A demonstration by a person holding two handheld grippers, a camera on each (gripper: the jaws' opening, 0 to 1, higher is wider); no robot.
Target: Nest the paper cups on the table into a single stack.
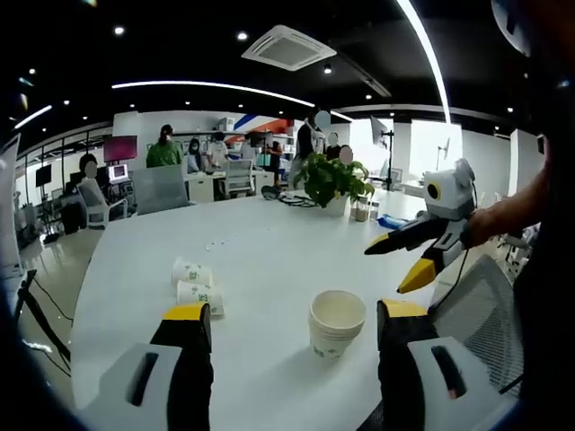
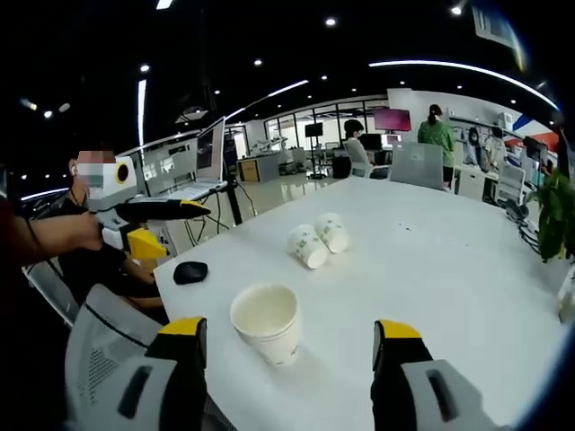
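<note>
Item: stacked paper cups (image 1: 336, 323), two loose cups (image 1: 197, 285) lying sideways. We judge them light, crushable; grip rims gently. Left gripper (image 1: 292, 332) and right gripper (image 2: 287, 346) both spread, empty.

The left gripper (image 1: 294, 328) has its jaws spread wide, with nothing between the yellow tips. The right gripper (image 2: 292, 341) is also spread wide and holds nothing. In the left gripper view, the right gripper (image 1: 397, 266) appears beyond the right jaw, its jaws apart. In the right gripper view, the left gripper (image 2: 187, 231) is seen beyond the left jaw, jaws parted, gripped by a hand (image 2: 83, 233).
</note>
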